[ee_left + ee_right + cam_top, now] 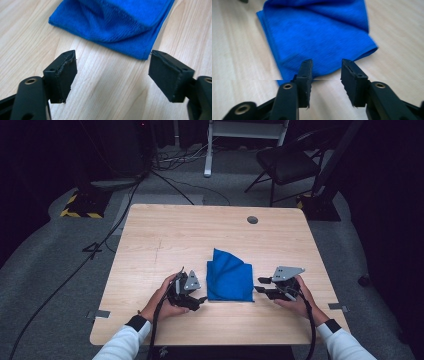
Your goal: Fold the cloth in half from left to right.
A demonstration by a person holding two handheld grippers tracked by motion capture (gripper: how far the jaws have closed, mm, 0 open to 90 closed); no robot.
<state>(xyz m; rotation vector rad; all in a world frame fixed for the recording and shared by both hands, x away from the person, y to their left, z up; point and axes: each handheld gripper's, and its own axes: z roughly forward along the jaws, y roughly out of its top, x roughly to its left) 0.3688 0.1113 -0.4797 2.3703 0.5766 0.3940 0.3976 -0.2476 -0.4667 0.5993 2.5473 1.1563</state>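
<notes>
A folded blue cloth [229,276] lies flat on the wooden table [165,240], between the two hands. My left gripper [201,300] sits just left of the cloth's near left corner, its jaws wide apart with only bare wood between them; the cloth [112,22] lies a little beyond the pads. My right gripper [260,285] is at the cloth's right edge, jaws apart by a narrower gap, nothing pinched. In the right gripper view the cloth [317,35] lies just past the fingertips.
A small dark round disc [252,220] sits near the table's far edge. Beyond the table stand a black chair [287,162] and a white frame [245,130]. Cables run over the grey floor at the left.
</notes>
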